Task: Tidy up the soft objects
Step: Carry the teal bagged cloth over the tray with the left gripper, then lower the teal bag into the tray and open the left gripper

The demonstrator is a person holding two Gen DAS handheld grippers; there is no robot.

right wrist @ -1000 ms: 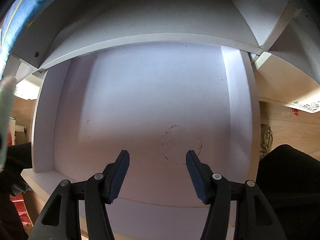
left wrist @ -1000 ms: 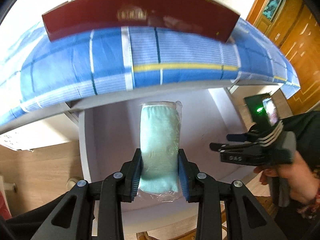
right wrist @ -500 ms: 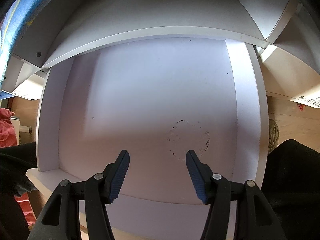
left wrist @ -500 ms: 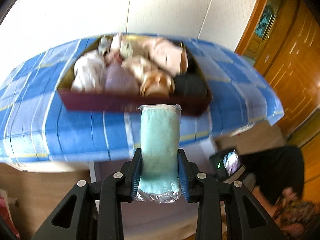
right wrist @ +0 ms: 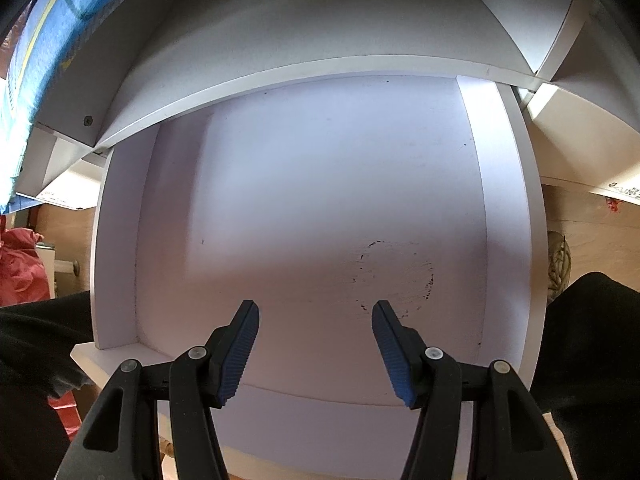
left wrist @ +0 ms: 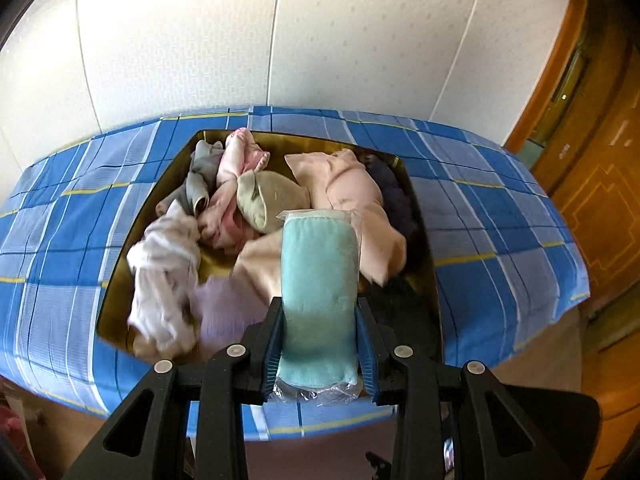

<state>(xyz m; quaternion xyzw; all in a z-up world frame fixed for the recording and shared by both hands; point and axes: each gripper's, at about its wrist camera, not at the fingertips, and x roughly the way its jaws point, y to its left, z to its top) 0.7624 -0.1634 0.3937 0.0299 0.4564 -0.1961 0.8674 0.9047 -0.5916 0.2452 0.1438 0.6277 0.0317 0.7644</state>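
Observation:
My left gripper (left wrist: 318, 312) is shut on a rolled mint-green towel in clear plastic wrap (left wrist: 318, 280), held above the near edge of a dark box with a gold lining (left wrist: 120, 276). The box sits on a blue checked cloth (left wrist: 488, 240) and holds several crumpled soft pieces: pink (left wrist: 344, 184), beige (left wrist: 272, 196), grey (left wrist: 200, 176) and pale lilac (left wrist: 168, 272). In the right wrist view my right gripper (right wrist: 315, 312) stands open with nothing between its blue pads, pointing down at the white shelf compartment (right wrist: 320, 200).
A white panelled wall (left wrist: 280, 40) rises behind the clothed table, and a wooden door (left wrist: 600, 160) stands at the right. The shelf floor bears a faint ring mark (right wrist: 396, 276). White side walls (right wrist: 508, 200) bound the compartment. Red fabric (right wrist: 20, 268) lies at far left.
My left gripper has risen with the towel from in front of the white shelf to above the table, so the open box of soft pieces now shows. The right gripper has stayed put.

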